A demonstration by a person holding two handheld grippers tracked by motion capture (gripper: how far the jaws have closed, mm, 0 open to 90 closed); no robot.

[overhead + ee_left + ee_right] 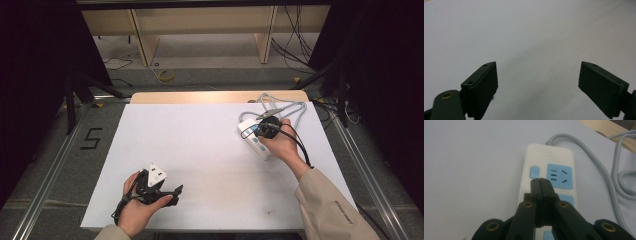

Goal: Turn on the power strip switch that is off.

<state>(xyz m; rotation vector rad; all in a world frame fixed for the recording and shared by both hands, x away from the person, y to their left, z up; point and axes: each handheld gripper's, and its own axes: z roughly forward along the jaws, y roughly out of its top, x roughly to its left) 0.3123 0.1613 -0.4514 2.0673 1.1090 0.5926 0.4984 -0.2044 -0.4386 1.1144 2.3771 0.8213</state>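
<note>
While the left gripper [537, 82] rests low near the front left of the white table [200, 150] with its jaws spread wide and nothing between them, the right gripper [540, 181] hovers over the power strip [549, 160] at the table's far right. Its jaws are pressed together, empty, tips just beside the strip's small blue switch [534, 172], and the grey cord [604, 172] loops away beyond.

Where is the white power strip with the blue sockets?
The power strip lies on the right side of the white table in the high view, under the shut right gripper, with its grey cable looped just behind it.
</note>
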